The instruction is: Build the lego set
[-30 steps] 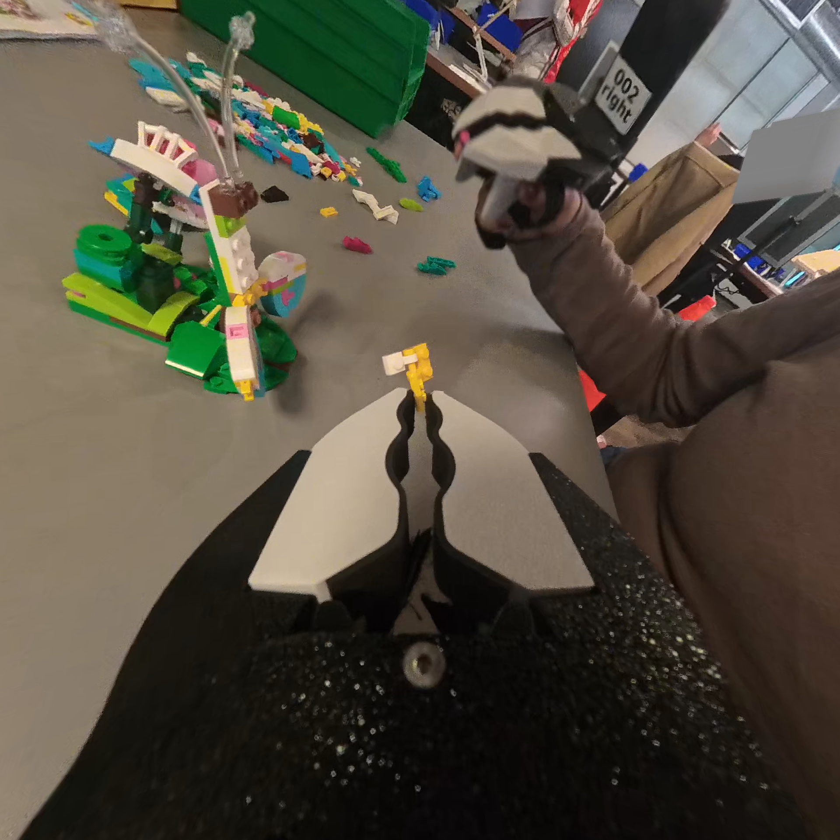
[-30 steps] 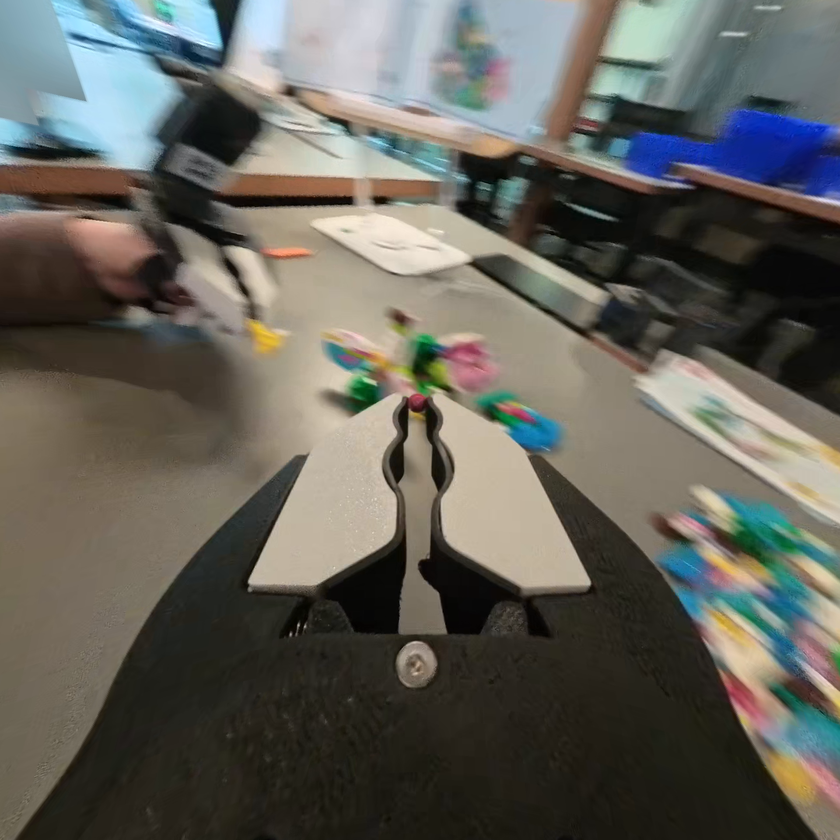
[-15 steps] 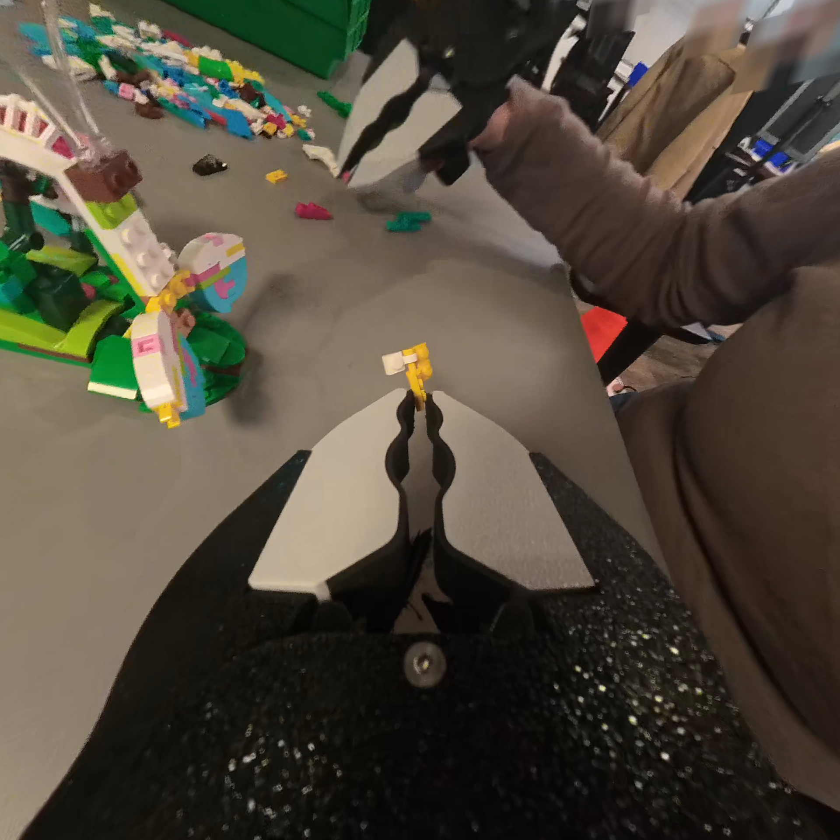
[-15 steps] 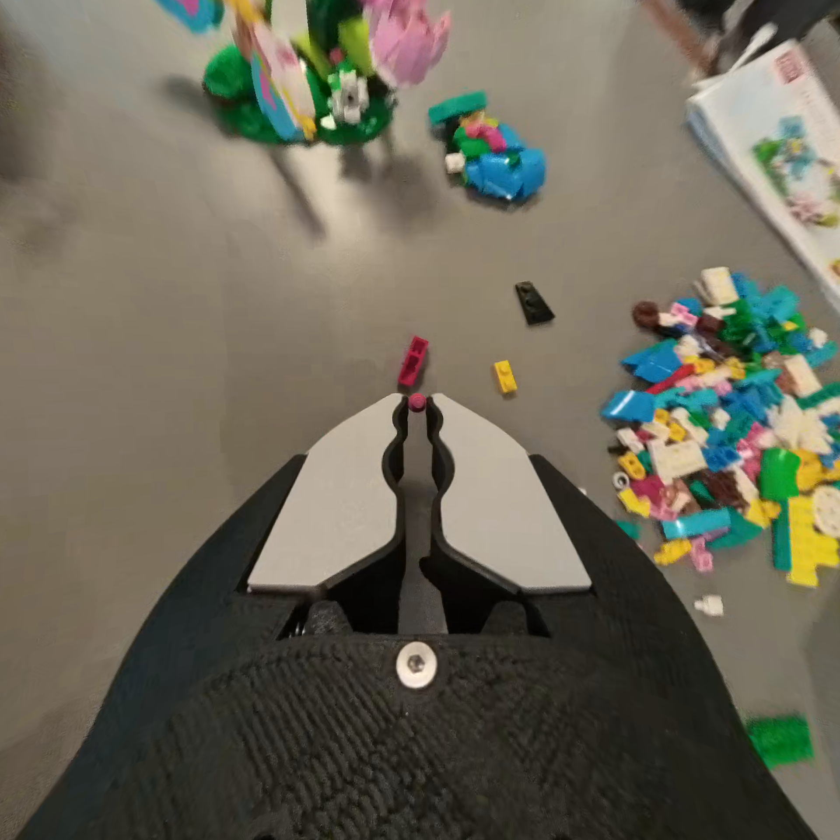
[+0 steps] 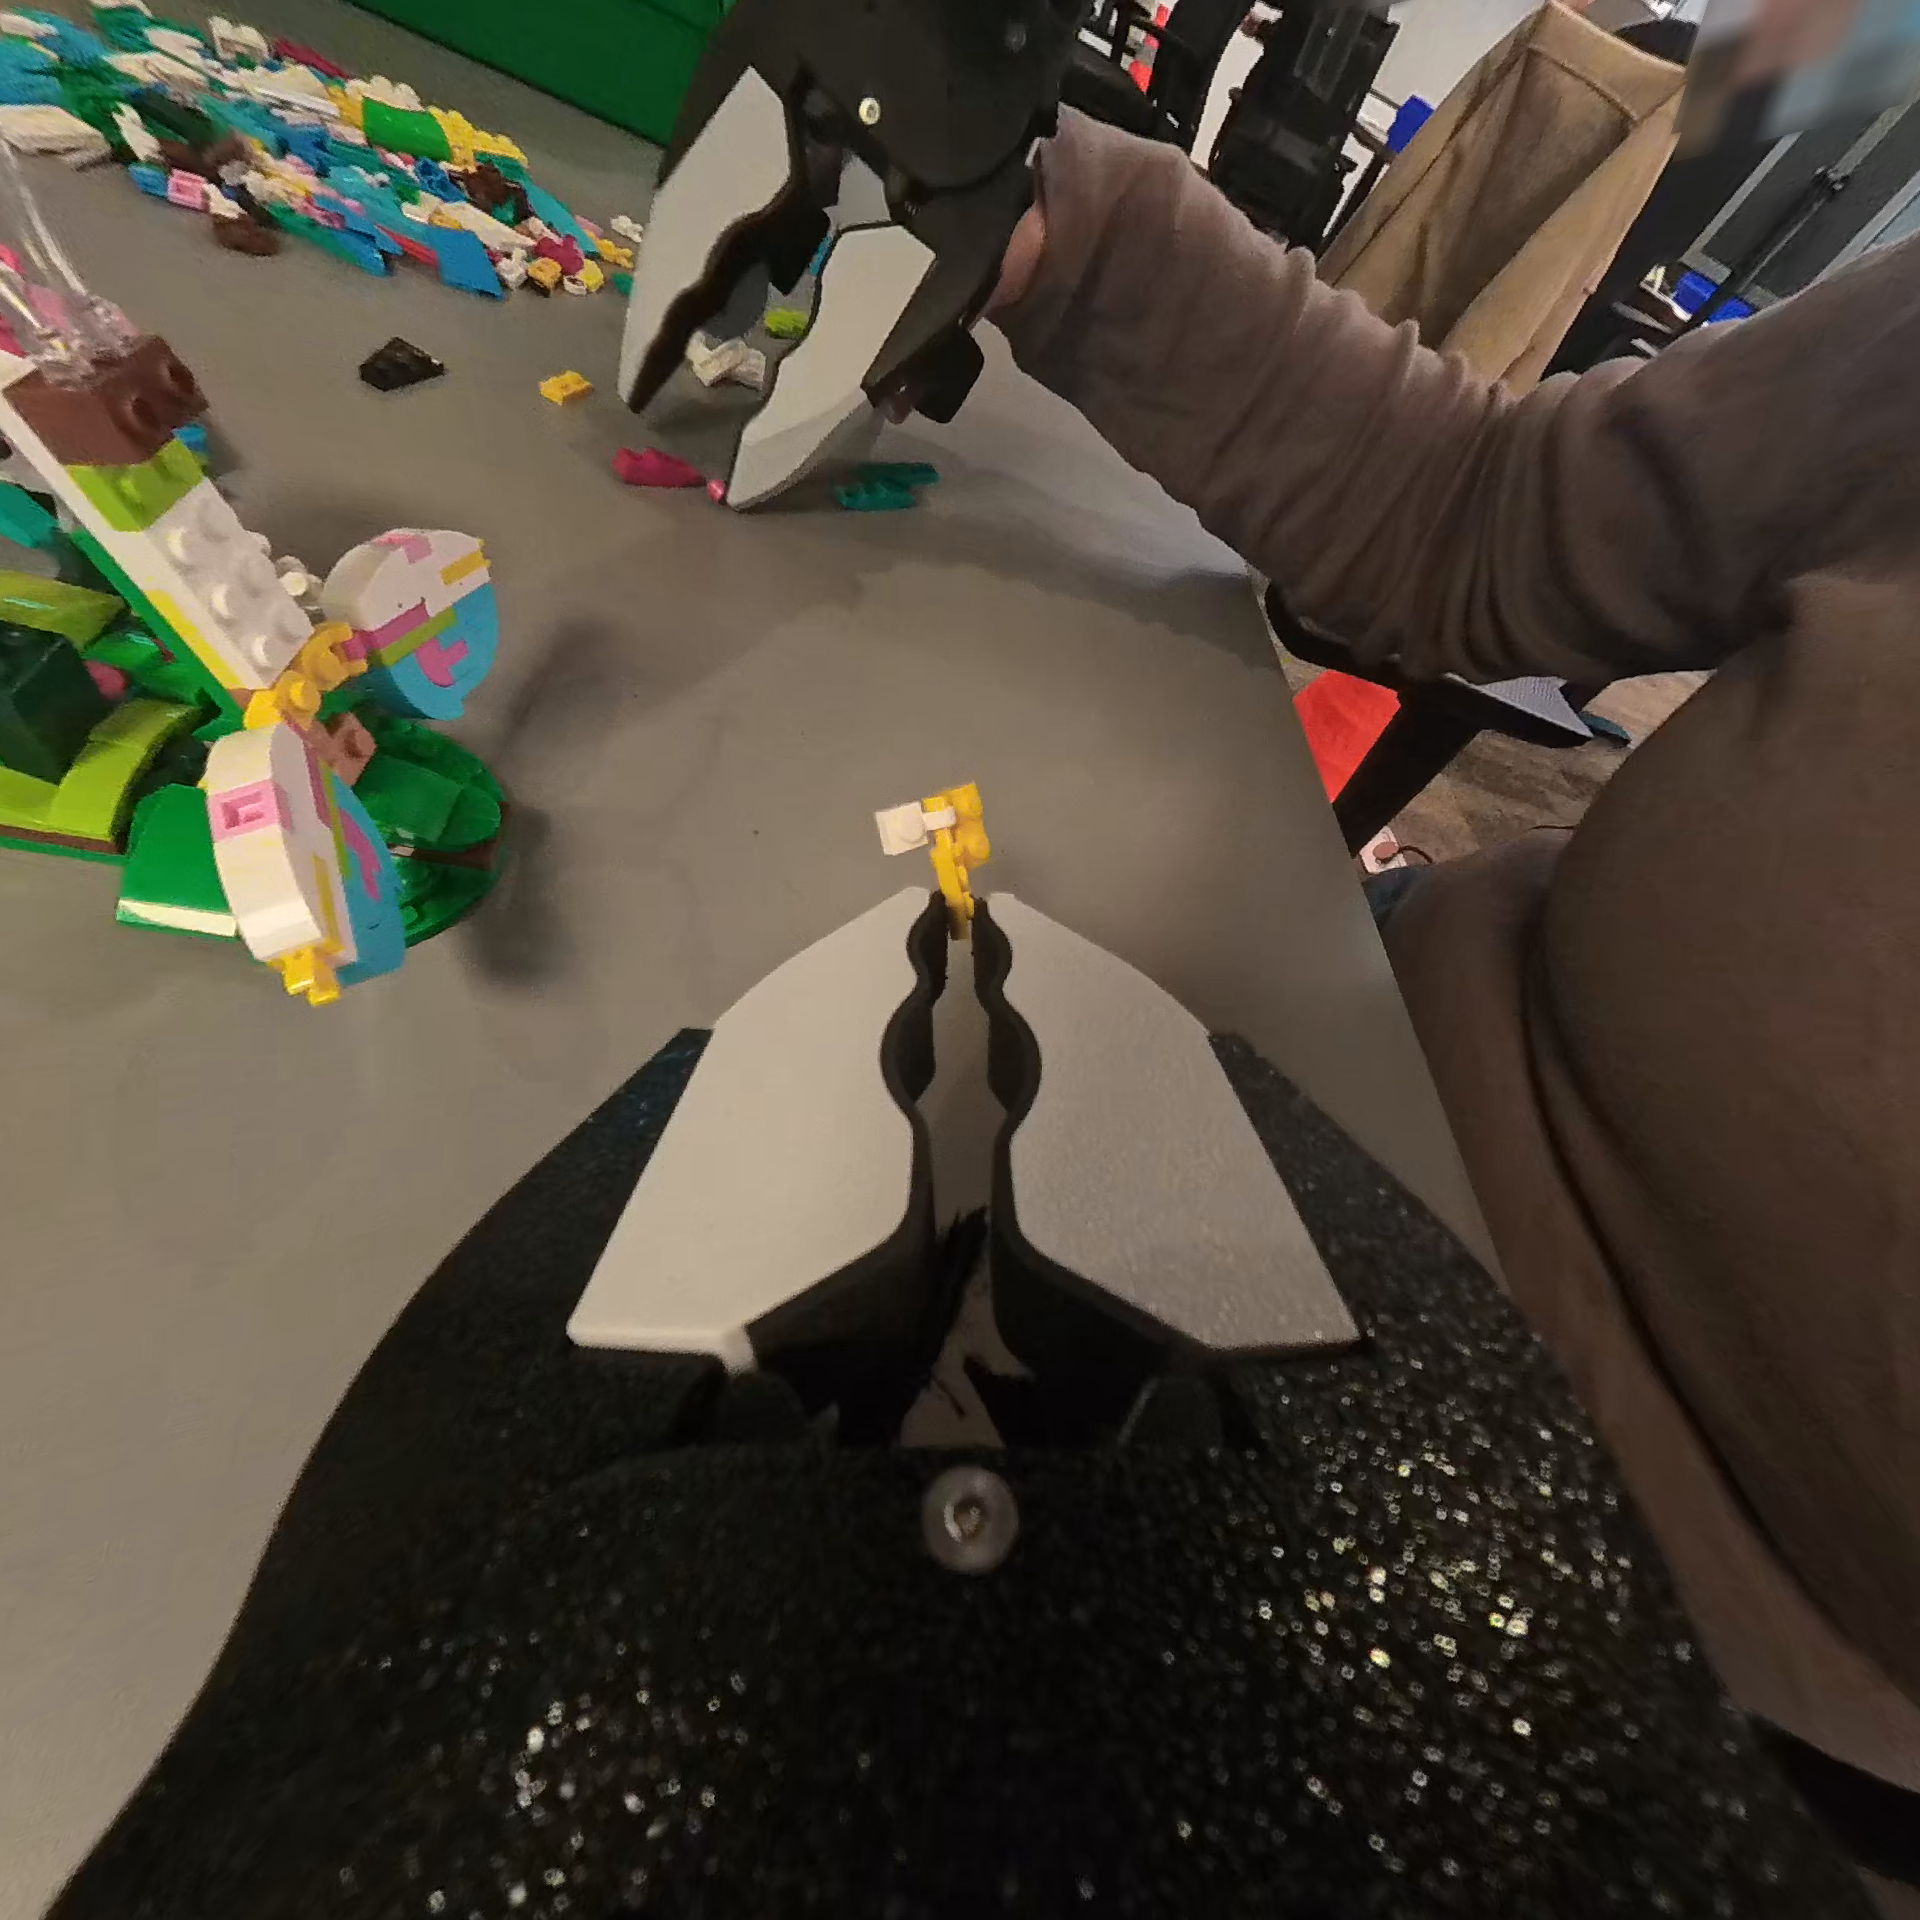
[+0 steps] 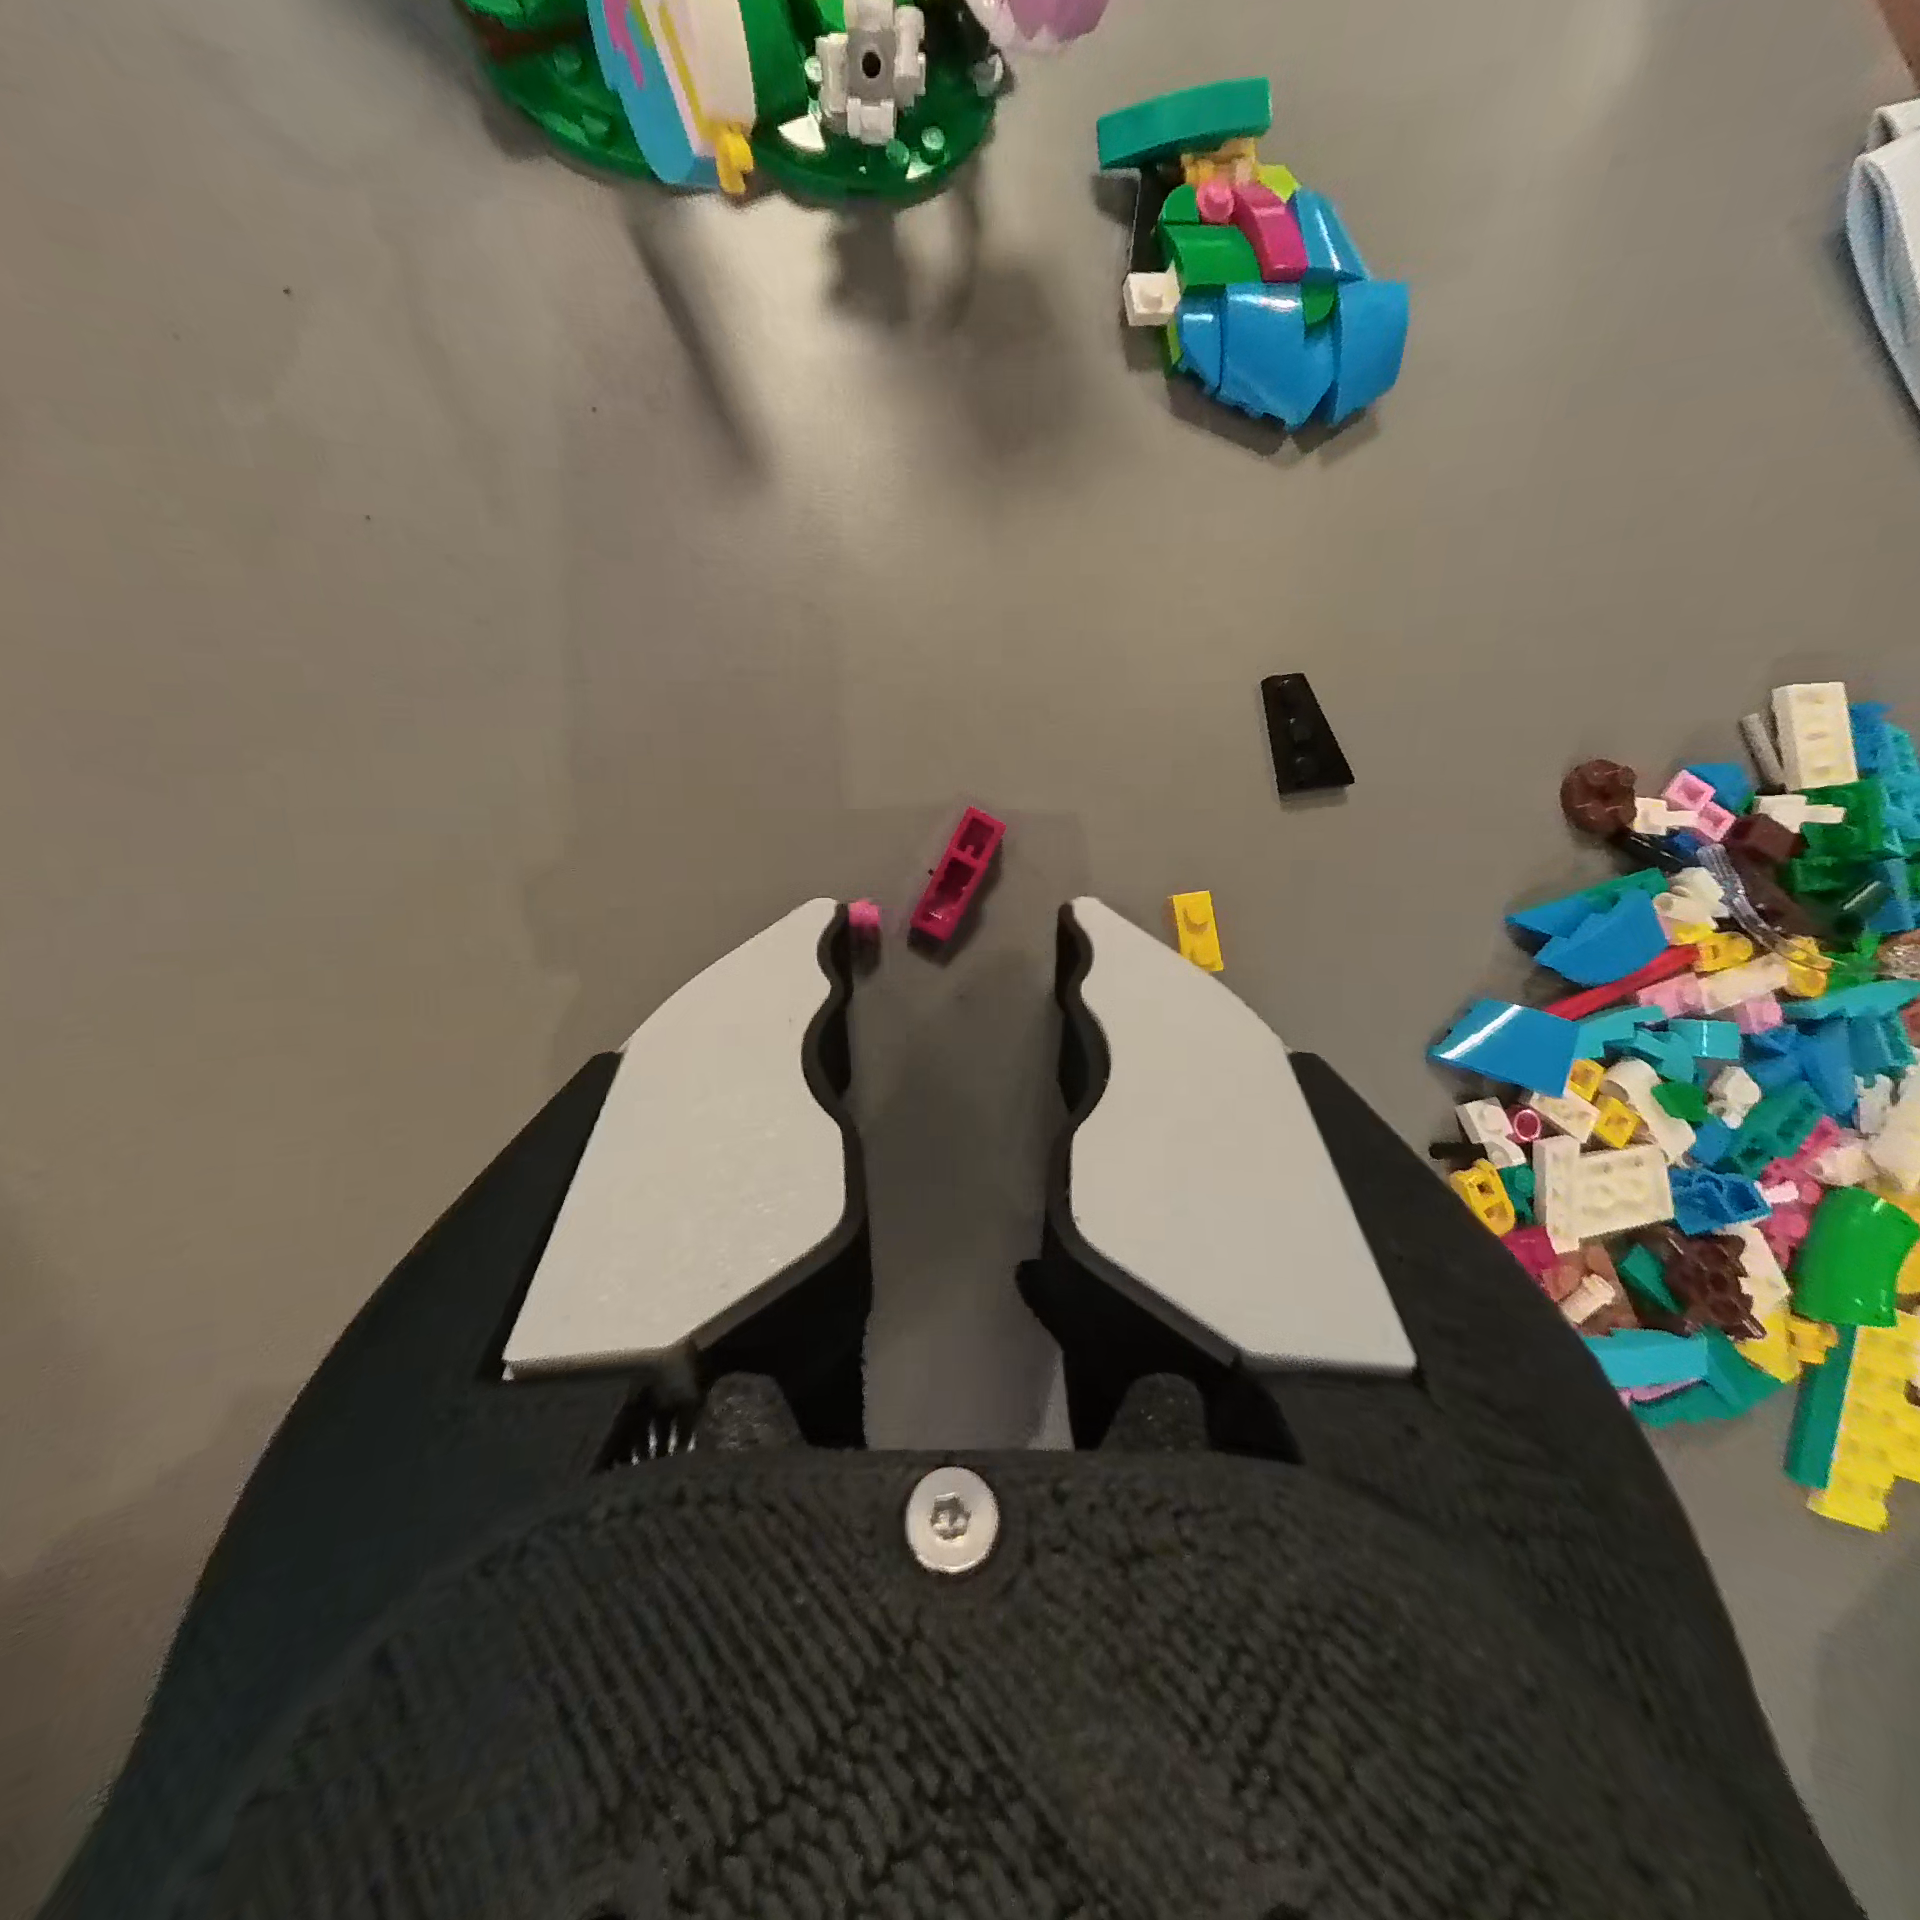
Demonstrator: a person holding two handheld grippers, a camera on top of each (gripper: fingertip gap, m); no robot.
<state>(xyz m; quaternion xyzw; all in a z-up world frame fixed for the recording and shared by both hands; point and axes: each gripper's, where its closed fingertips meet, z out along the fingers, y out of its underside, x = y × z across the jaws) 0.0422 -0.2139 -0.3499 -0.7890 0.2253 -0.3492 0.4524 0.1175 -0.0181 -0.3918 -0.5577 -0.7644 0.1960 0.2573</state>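
Model [image 5: 239, 727] of green, white and blue bricks cut off at left edge; loose pile [image 6: 1714, 1091] cropped right. Left gripper [image 5: 961, 902] pinches yellow-white piece [image 5: 940, 831]. Right gripper [image 6: 951, 914] spread wide; tiny pink stud [image 6: 862, 916] at its left fingertip, contact unclear, beside magenta brick [image 6: 958, 875].

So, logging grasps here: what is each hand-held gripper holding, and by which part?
Left hand-held gripper: yellow-and-white piece, pinched by its lower yellow end. Right hand-held gripper: nothing.

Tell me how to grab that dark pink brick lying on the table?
Grip the dark pink brick across its two long sides, coming straight down from above. It lies flat with its hollow underside up, so the narrow width fits best between the fingers of the open right hand-held gripper. The tiny pink stud lies close beside it, so probably avoid pinching both.
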